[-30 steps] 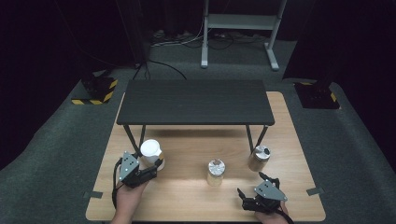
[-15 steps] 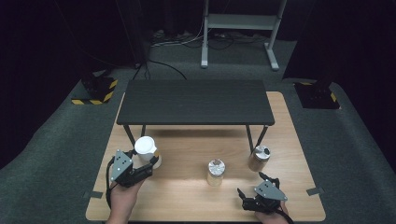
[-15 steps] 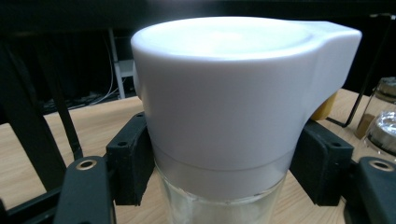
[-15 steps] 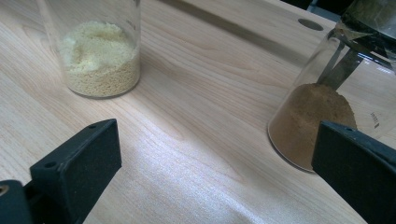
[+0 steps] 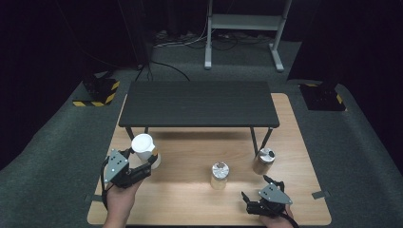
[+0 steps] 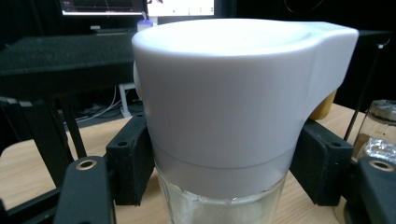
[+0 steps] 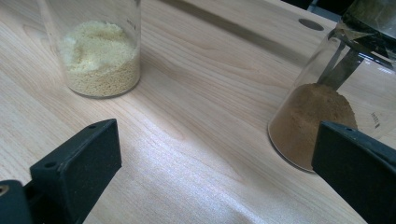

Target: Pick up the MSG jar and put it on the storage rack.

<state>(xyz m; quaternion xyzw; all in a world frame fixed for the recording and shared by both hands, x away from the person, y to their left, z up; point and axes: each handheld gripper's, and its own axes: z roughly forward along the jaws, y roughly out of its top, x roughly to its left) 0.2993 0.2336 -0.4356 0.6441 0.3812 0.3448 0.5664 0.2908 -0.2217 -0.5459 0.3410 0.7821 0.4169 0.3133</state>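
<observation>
My left gripper [image 5: 148,161] is shut on a glass jar with a white spouted lid [image 5: 143,145], held a little above the wooden board at its left side. In the left gripper view the jar [image 6: 224,107] stands upright between the black pads [image 6: 131,161], which press on the glass just under the lid. My right gripper [image 5: 255,186] rests open near the board's front right edge. In the right gripper view it [image 7: 219,172] has bare wood between its jaws, with a jar of yellow granules [image 7: 100,60] ahead on the left and a jar of brown powder [image 7: 317,121] on the right.
A low black table [image 5: 199,102] stands across the back of the wooden board [image 5: 185,202]. Two metal-lidded jars stand on the board: one at the middle [image 5: 219,175], one by the table's right leg [image 5: 263,160]. Dark carpet surrounds the board.
My left gripper has risen with the white-lidded jar and drifted a little to the left. The right gripper has stayed where it was.
</observation>
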